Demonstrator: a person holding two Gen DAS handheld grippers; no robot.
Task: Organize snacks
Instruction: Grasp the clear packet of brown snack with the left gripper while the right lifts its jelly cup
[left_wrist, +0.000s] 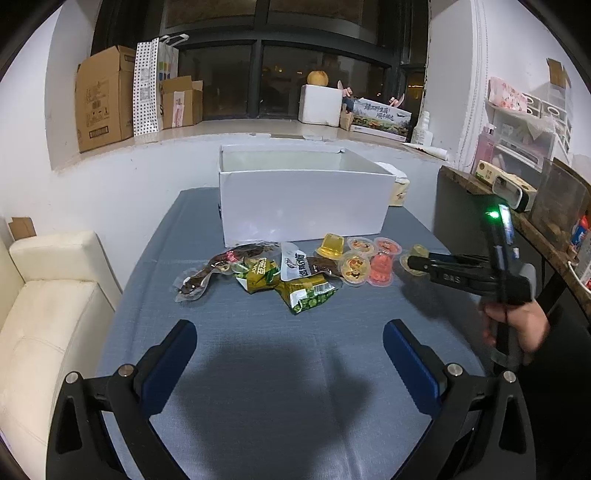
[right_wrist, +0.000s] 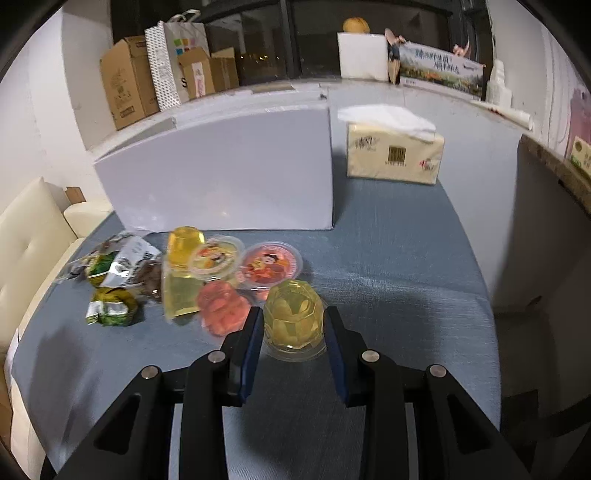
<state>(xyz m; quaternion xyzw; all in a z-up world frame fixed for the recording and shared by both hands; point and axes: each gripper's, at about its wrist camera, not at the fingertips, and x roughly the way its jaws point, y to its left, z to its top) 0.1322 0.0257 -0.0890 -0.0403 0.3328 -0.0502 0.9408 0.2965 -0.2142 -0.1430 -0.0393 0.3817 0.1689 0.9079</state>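
Observation:
A heap of snacks lies on the blue-grey tablecloth (left_wrist: 288, 369) in front of an open white box (left_wrist: 303, 206). It holds green packets (left_wrist: 310, 295), brown vacuum packs (left_wrist: 221, 266) and several jelly cups (left_wrist: 354, 269). My right gripper (right_wrist: 293, 314) is shut on an upturned yellow jelly cup (right_wrist: 293, 306) at the right end of the heap, one pad on each side. The left wrist view shows that same gripper (left_wrist: 417, 262) with a hand behind it. A red jelly cup (right_wrist: 221, 306) lies just left of its left finger. My left gripper (left_wrist: 290, 332) hangs open over bare cloth, short of the heap.
A tissue pack (right_wrist: 395, 155) stands to the right of the white box (right_wrist: 221, 173). A cream sofa (left_wrist: 44, 314) borders the table's left side and a dark wooden shelf (left_wrist: 517, 192) its right. Cardboard boxes (left_wrist: 103, 99) sit on the window ledge behind.

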